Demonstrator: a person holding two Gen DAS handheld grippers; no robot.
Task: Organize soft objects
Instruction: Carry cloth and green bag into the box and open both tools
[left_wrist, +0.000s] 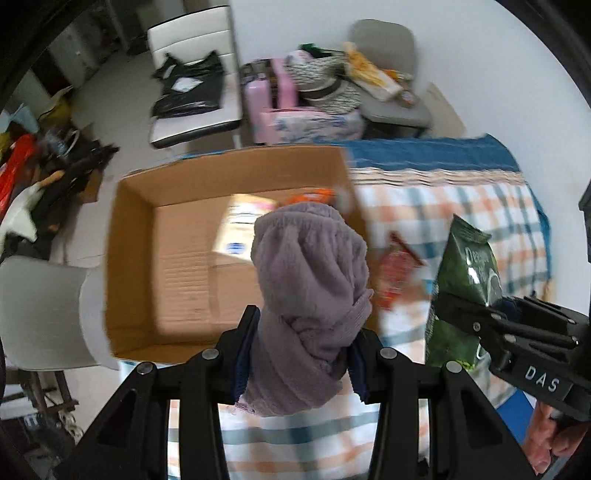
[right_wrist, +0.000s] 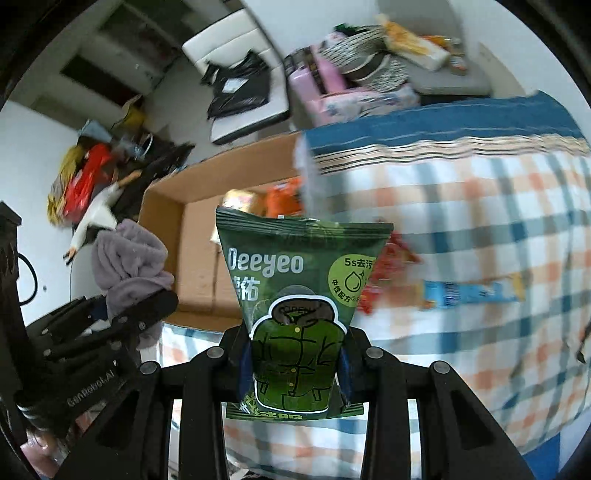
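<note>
Your left gripper (left_wrist: 301, 354) pinches a bunched lilac fleece cloth (left_wrist: 310, 295) upright between its fingers, the cardboard box (left_wrist: 177, 266) just ahead, while your right gripper (right_wrist: 293, 363) beside it clamps the green Deeyeo packet (right_wrist: 301, 295).

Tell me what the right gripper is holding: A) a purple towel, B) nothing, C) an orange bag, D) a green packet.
D: in the right wrist view the right gripper is clamped on the green packet, while the left gripper holds the purple towel.
</note>
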